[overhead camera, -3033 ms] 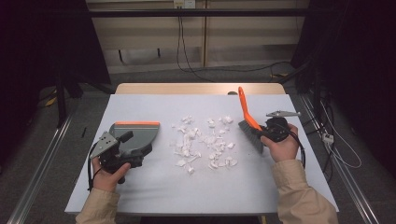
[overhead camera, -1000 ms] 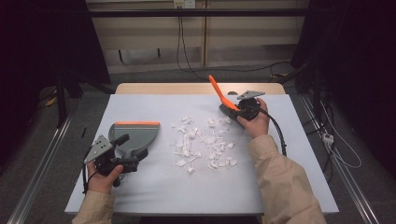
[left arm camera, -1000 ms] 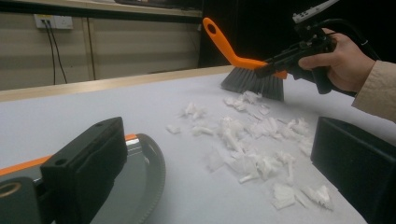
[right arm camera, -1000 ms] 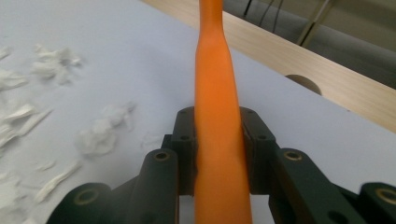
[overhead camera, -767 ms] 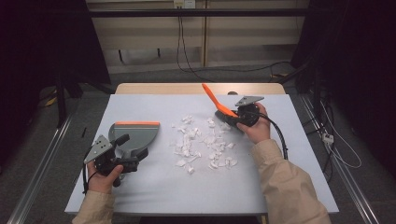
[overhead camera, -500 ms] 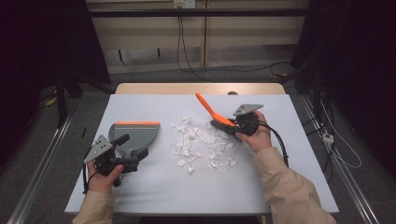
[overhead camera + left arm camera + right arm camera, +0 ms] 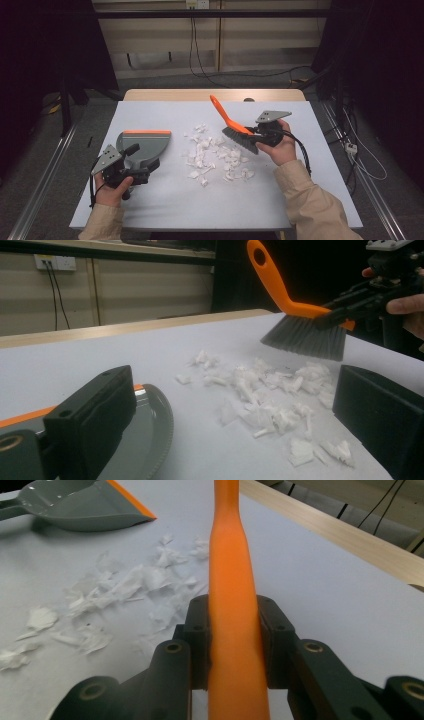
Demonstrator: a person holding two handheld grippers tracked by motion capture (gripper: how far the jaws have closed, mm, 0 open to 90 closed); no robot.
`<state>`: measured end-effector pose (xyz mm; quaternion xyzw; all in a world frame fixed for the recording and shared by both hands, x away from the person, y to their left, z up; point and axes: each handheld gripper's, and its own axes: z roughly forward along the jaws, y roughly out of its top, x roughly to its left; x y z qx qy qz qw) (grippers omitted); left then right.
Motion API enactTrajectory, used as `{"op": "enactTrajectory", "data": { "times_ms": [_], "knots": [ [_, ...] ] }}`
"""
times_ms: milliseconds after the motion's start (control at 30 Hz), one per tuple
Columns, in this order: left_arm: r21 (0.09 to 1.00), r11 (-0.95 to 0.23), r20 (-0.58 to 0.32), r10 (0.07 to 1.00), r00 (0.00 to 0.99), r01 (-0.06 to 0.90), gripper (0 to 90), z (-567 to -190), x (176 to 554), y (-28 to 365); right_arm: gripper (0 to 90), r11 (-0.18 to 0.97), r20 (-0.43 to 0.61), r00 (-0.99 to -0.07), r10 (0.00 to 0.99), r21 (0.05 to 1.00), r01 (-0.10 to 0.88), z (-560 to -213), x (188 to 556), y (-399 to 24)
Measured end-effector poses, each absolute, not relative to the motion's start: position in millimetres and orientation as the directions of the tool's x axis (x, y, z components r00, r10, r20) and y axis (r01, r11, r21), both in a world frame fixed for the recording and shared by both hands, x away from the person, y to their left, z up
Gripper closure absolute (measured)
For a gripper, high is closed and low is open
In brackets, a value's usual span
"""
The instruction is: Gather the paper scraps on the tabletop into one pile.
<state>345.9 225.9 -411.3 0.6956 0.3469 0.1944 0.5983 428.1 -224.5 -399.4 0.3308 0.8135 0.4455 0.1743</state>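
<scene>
Loose white paper scraps (image 7: 216,156) lie mid-table. A grey dustpan (image 7: 145,144) with an orange lip rests to their left. My left gripper (image 7: 137,162) sits at the pan's near end; in the left gripper view its jaws (image 7: 235,375) stand wide apart, the left one over the dustpan (image 7: 152,432), with scraps (image 7: 265,400) beyond. My right gripper (image 7: 252,132) is shut on the orange handle of a brush (image 7: 226,117), whose grey bristles (image 7: 239,141) hang just over the pile's right edge. In the right gripper view the gripper (image 7: 235,625) clamps the handle (image 7: 231,580).
The white table (image 7: 175,210) has bare surface in front of the pile and to its right. A wooden strip (image 7: 215,94) runs along the back edge. Cables trail on the floor to the right (image 7: 365,165).
My right gripper carried the brush from the back right of the table left and nearer, over the scraps' right side. The left gripper and dustpan stayed put over the last second.
</scene>
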Motion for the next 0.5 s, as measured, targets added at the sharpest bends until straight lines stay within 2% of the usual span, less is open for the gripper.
{"op": "enactTrajectory", "data": {
  "times_ms": [367, 500],
  "knots": [
    [0.966, -0.049, -0.143, 0.717, 0.683, 0.253, 3.4, -412.5, 345.8, 224.8, 71.6, 0.391, -0.051, -0.632, 0.773, 0.823, 0.412, -418.4, 455.3, -221.2],
    [0.965, -0.054, -0.142, 0.715, 0.684, 0.256, 3.4, -412.8, 345.9, 225.0, 71.6, 0.396, -0.046, -0.637, 0.770, 0.817, 0.420, -426.6, 459.9, -218.5]
  ]
}}
